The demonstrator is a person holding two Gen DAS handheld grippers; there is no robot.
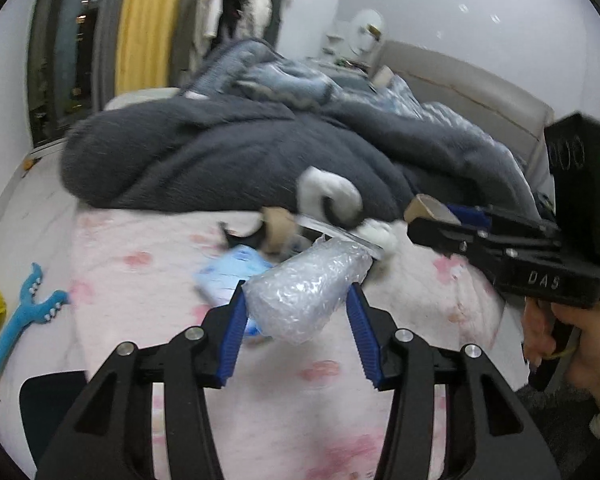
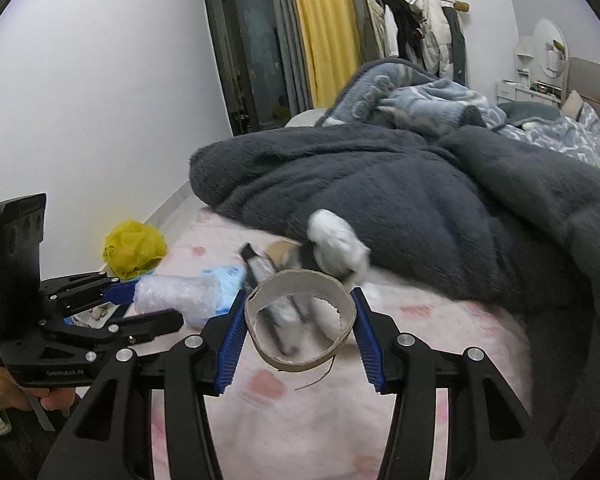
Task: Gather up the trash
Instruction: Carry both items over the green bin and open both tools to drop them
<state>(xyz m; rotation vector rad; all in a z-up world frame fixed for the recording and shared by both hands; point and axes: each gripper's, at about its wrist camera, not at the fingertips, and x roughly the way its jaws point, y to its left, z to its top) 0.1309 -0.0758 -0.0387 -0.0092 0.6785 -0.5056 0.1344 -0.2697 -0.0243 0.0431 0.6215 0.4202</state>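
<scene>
Left wrist view shows the left gripper [image 1: 296, 300] clamped on a bubble wrap wad [image 1: 306, 290] and the right gripper [image 2: 300, 312] clamped on a cardboard ring [image 2: 300, 320], both above the pink sheet [image 1: 140, 248], while a blue packet [image 1: 230, 270] and perhaps other scraps, blurred, remain uncollected.

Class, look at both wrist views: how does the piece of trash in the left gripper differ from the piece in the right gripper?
The left gripper holds a bubble wrap bundle: clear, crinkled, soft and stuffed full. The right gripper holds a cardboard ring: brown, stiff, hollow, with a torn inner edge. The bundle is longish; the ring is short and round. Both are clamped between blue pads above the pink sheet.
</scene>
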